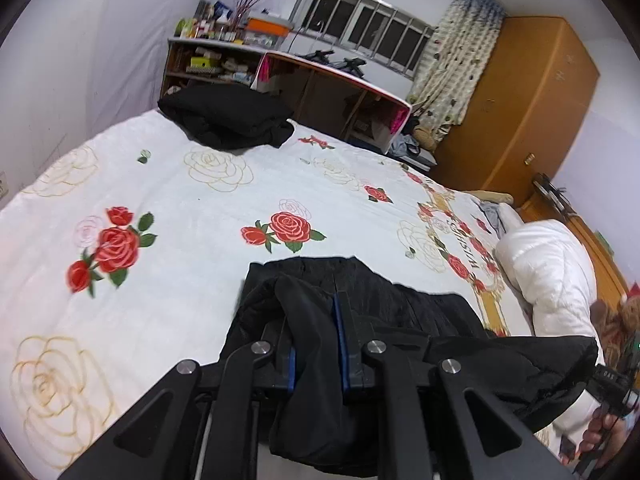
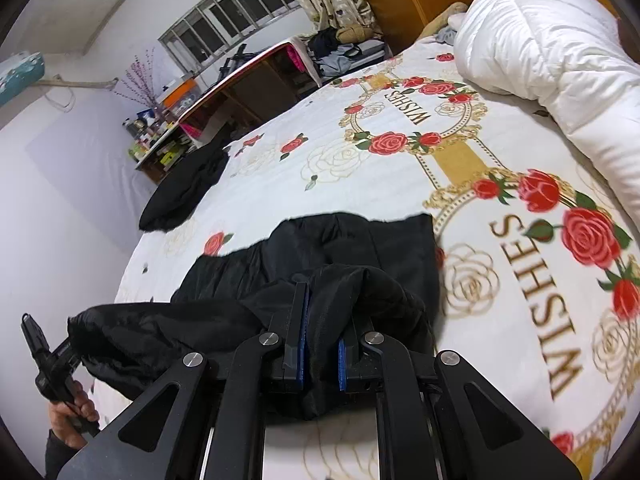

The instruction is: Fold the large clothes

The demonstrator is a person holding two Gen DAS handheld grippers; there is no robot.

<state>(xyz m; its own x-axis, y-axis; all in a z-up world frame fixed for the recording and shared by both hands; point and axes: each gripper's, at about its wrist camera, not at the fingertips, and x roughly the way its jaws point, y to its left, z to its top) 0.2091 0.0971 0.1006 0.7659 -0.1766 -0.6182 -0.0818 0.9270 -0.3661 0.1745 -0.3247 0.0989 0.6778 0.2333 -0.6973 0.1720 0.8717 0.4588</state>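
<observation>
left gripper [image 1: 316,320]: fingers clamped on a bunch of the black garment [image 1: 400,304]
right gripper [image 2: 324,316]: clamped on the same garment
garment: draped beyond both sets of fingertips onto the bedspread [image 1: 200,200]

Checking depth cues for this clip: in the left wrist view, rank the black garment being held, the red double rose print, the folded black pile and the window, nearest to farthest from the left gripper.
1. Black garment, clamped in the left gripper.
2. Red double rose print, mid-bed, just beyond.
3. Folded black pile, far bed edge, left.
4. Window, back wall.
</observation>
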